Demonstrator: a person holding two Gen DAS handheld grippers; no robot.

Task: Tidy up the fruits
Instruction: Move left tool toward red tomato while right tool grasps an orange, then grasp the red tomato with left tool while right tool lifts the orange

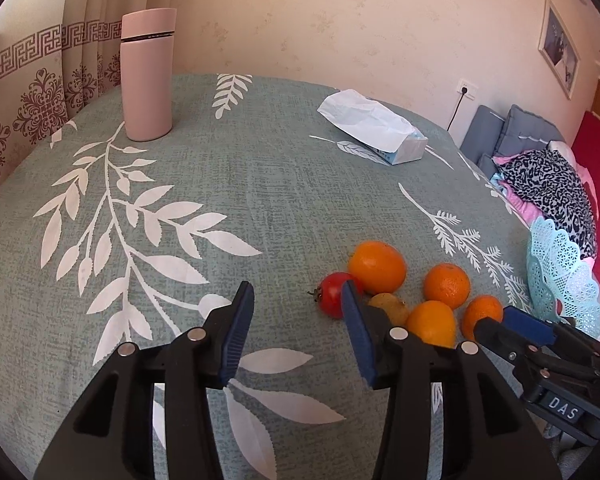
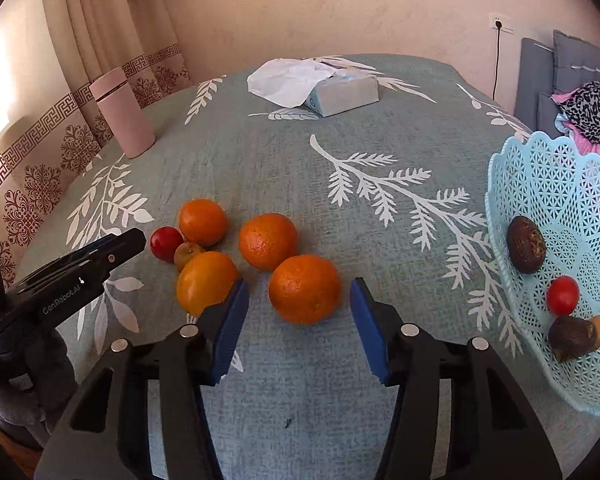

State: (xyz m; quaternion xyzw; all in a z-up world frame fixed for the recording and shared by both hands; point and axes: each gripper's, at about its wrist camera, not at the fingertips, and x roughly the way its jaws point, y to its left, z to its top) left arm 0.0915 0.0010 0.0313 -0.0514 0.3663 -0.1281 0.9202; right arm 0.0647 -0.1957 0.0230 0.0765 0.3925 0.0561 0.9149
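Sage-green tablecloth (image 2: 284, 168) printed with white leaf sprays covers the whole table, and nearest the right wrist camera the right gripper (image 2: 299, 322) hangs low over it with its blue pads spread wide and nothing between them, lined up on the nearest orange (image 2: 305, 289), which sits just beyond the fingertips; that looks like the next fruit to be taken. Just left of it lie a second orange (image 2: 205, 282), a third orange (image 2: 268, 241) and a farther one (image 2: 202, 222), clustered with a small yellowish fruit (image 2: 187, 254) and a red tomato (image 2: 166, 243), several touching, so a grip on any inner one would likely nudge its neighbours. The left gripper (image 1: 296, 320) is also spread and empty, hovering beside the tomato rather than over it, probably waiting its turn. To the right, at the table's edge, a pale blue lattice basket (image 2: 540, 184) already holds two dark brown fruits and a second tomato (image 2: 562, 295), so the sorting seems partly done; bare cloth lies between pile and basket for the carry. Farther back stand a tissue pack (image 2: 340, 90) and a pink flask (image 2: 122, 114), well clear of the work.
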